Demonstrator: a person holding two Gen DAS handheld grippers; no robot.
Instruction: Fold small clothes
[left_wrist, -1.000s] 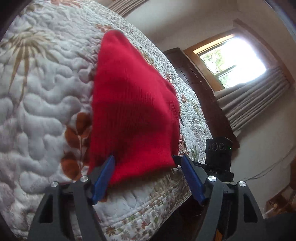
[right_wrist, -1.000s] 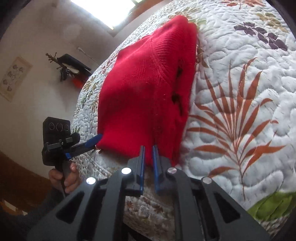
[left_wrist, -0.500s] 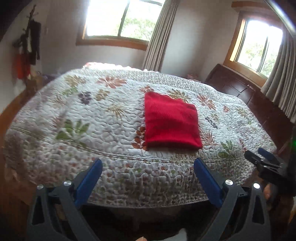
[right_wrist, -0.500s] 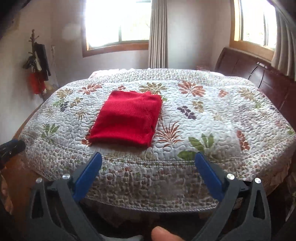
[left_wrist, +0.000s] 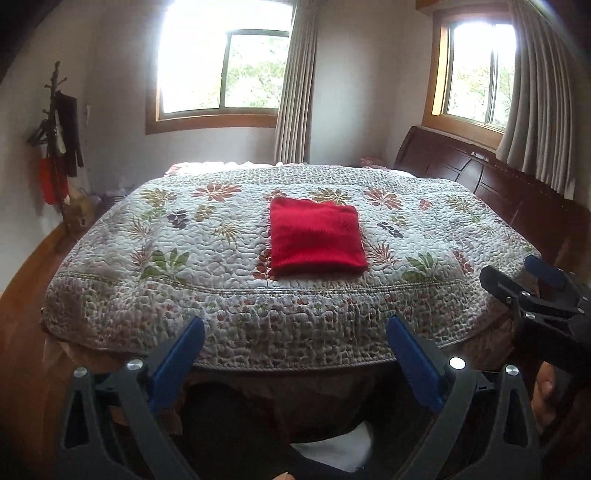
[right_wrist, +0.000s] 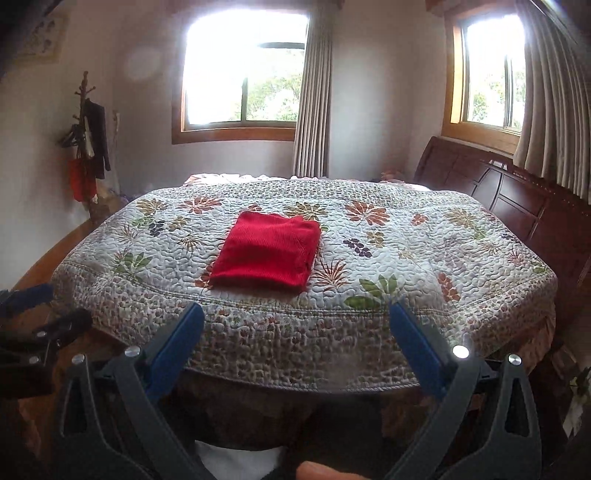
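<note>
We see the red folded garment (left_wrist: 317, 237) lying flat on the quilted bed (left_wrist: 207, 258), near its front edge, while our left gripper (left_wrist: 295, 339) and right gripper (right_wrist: 297, 328) hang before that edge, both with fingers wide apart and empty.

I find no readable text, label, brand, number or sign in either of my wrist views. The only candidate is a pale framed picture (right_wrist: 43, 36) high on the left wall in my right wrist view, and its markings are far too small and blurred for me to tell whether they are writing or drawing.
</note>
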